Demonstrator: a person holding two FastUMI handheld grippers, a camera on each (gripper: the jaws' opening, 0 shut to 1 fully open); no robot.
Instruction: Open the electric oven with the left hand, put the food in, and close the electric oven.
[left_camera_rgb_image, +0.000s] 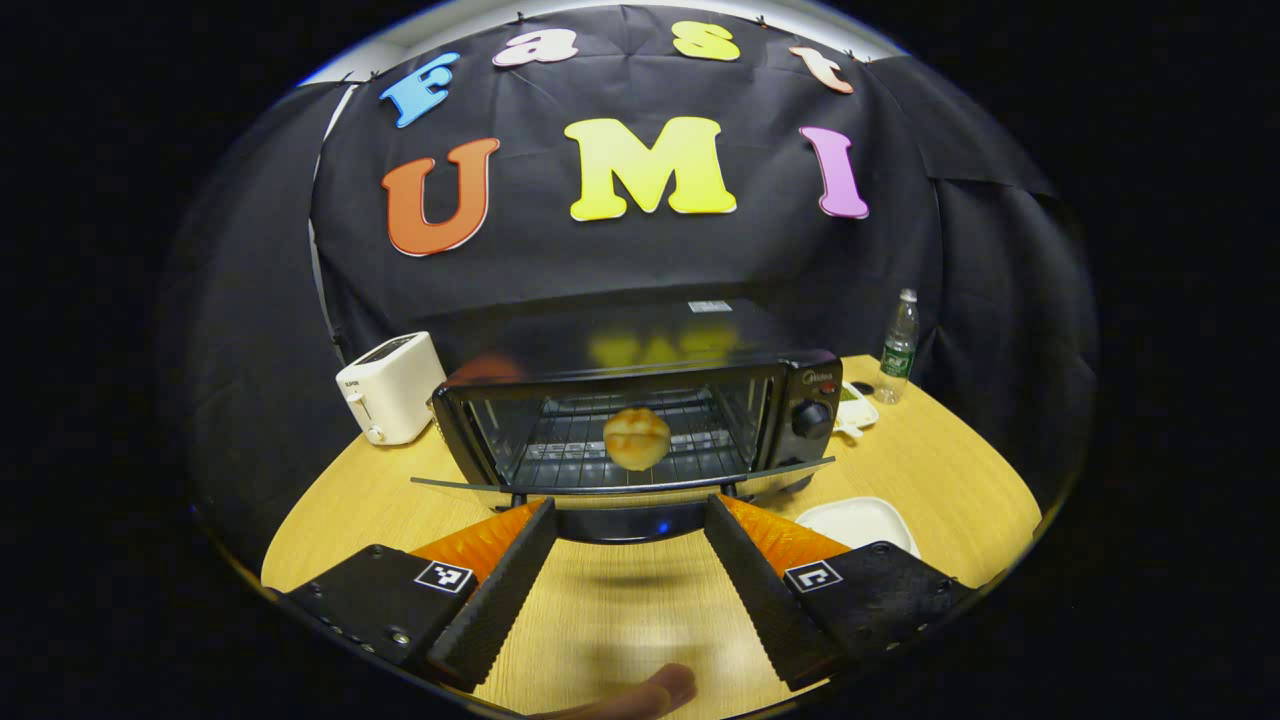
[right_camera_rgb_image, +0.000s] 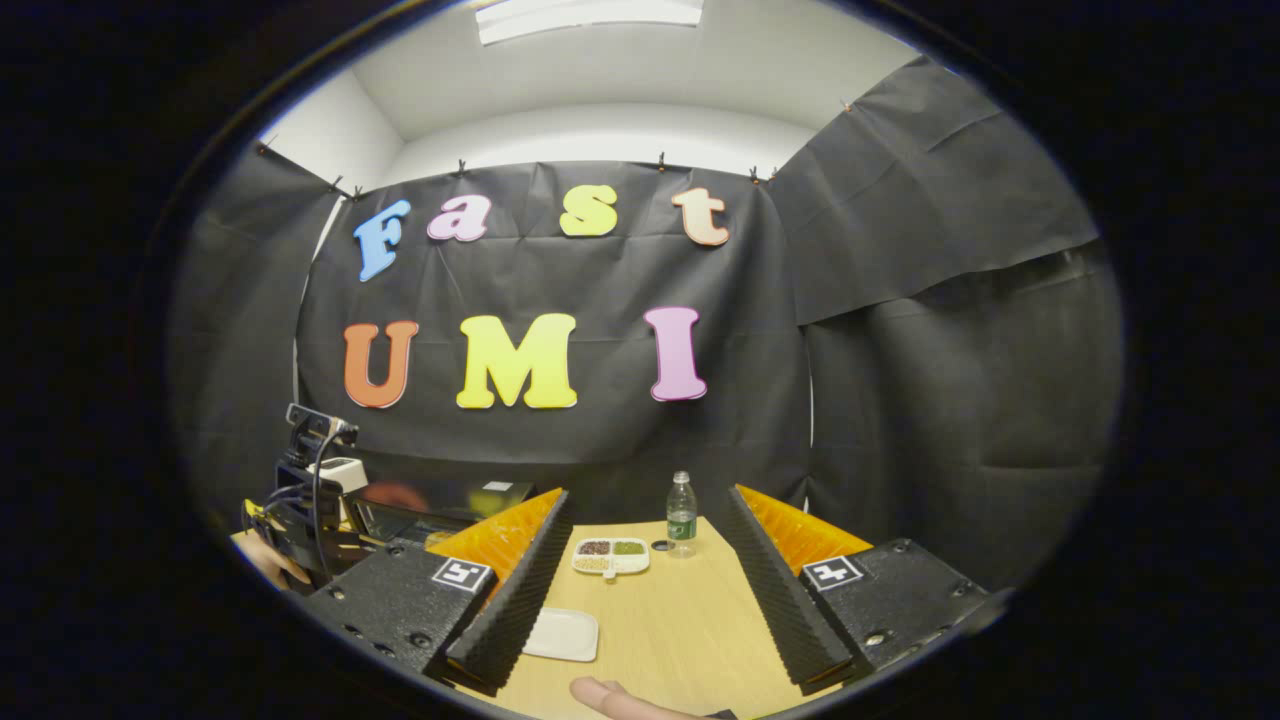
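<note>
The black electric oven (left_camera_rgb_image: 800, 385) stands on the wooden table (left_camera_rgb_image: 620, 610) with its glass door (left_camera_rgb_image: 480, 487) folded down flat. A round golden bun (left_camera_rgb_image: 637, 438) rests on the wire rack inside. My left gripper (left_camera_rgb_image: 630, 503) is open just in front of the door's front edge. The dark door handle (left_camera_rgb_image: 620, 522) lies between its fingertips, with a gap on each side. My right gripper (right_camera_rgb_image: 648, 495) is open and holds nothing, raised over the table's right part. In the right gripper view the left gripper (right_camera_rgb_image: 310, 490) and the oven's top (right_camera_rgb_image: 440, 500) show at far left.
A white toaster (left_camera_rgb_image: 392, 387) stands left of the oven. Right of the oven are a water bottle (left_camera_rgb_image: 899, 348) (right_camera_rgb_image: 681, 515), a divided dish of grains (right_camera_rgb_image: 611, 556) and a bare white plate (left_camera_rgb_image: 858, 522) (right_camera_rgb_image: 563, 633). A fingertip (left_camera_rgb_image: 640, 695) shows at the bottom edge.
</note>
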